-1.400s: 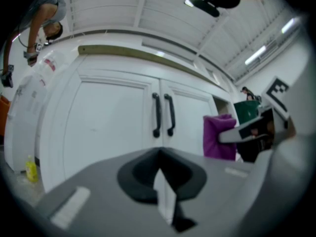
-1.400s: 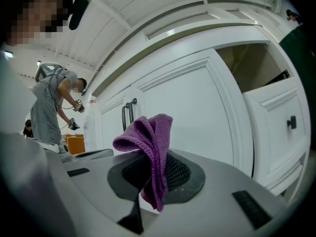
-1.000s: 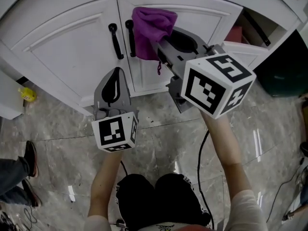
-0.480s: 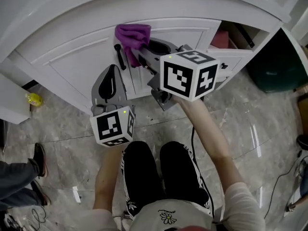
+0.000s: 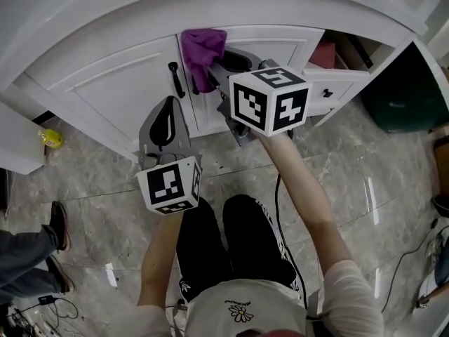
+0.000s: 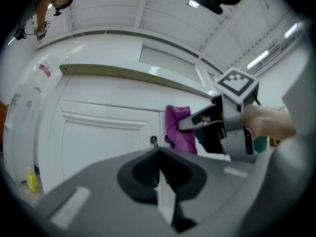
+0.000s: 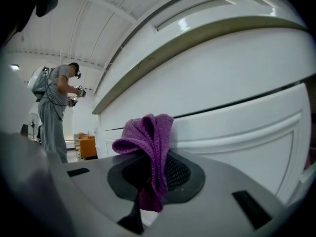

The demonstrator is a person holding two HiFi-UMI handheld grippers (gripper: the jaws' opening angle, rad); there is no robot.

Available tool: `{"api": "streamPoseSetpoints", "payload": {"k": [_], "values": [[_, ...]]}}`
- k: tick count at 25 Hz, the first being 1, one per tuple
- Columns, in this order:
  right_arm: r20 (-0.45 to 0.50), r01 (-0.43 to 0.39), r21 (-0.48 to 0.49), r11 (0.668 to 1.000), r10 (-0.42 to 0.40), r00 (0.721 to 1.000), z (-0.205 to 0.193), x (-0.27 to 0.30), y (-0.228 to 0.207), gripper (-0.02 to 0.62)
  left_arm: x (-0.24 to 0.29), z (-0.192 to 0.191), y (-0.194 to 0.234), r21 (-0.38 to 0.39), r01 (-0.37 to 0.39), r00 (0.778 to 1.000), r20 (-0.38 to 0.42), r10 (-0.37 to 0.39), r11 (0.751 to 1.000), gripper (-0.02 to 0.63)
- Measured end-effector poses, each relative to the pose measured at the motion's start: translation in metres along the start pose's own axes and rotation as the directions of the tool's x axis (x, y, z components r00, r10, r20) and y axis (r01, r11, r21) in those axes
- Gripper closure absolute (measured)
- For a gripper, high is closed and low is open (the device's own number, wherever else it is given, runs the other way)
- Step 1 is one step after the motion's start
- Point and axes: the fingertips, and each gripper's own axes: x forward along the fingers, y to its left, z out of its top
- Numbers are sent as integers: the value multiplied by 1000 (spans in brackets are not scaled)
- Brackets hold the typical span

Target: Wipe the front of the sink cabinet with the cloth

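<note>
In the head view, the right gripper [image 5: 212, 72] is holding a crumpled purple knitted cloth [image 5: 203, 48] up at the white panelled sink cabinet [image 5: 105, 83], just beside its black door handles [image 5: 175, 79]. The left gripper [image 5: 167, 111] is hanging lower, apart from the doors.

In the left gripper view, its jaws are meeting with nothing between them.

In the right gripper view, the jaws are pinching the cloth, which is bunching up by the door panel.

No words or numbers can be read. The cube [image 5: 168, 186] on the left gripper [image 5: 168, 111] and the cube [image 5: 270, 106] on the right gripper [image 5: 212, 72] bear only black-and-white square patterns; the shirt print [image 5: 240, 306] is too small.
</note>
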Motion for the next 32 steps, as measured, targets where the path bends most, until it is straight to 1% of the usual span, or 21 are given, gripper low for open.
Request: {"api": "streamPoseSetpoints", "payload": {"k": [4,9,11,14,17,21,24,28,29,30,32], "values": [[4,127,-41,991,-127,992,3,-26,-37,543,-1,0,-5,-13,10,1000,4,-9,1000,601],[17,244,-7,970,-244,970,9,-61,-84,543,-2,3,-12,-19,24,1000,13,-23,1000,601],[23,297,19,955,-298,954,9,-77,-106,543,-3,5,-16,-19,31,999,17,-31,999,601],[39,386,52,921,-389,921,14,-105,-144,543,-5,7,-20,-13,39,999,21,-39,999,601],[41,436,70,897,-440,897,17,-128,-171,543,-6,10,-21,-2,39,999,25,-39,999,601],[33,472,55,880,-474,880,20,-145,-192,543,-5,16,-26,1,37,999,31,-37,999,601],[20,470,56,881,-471,882,17,-149,-199,543,-3,14,-32,6,55,998,23,-55,998,601],[46,457,78,886,-461,886,18,-144,-190,543,-3,9,-28,12,46,999,17,-46,999,601],[56,441,85,893,-446,893,18,-144,-181,543,-5,5,-28,10,44,999,14,-44,999,601],[66,412,90,907,-418,906,15,-143,-168,543,-7,1,-28,6,40,999,10,-40,999,601],[82,321,92,943,-328,941,7,-130,-130,543,-13,-7,-24,-2,26,1000,-2,-26,1000,601]]}}
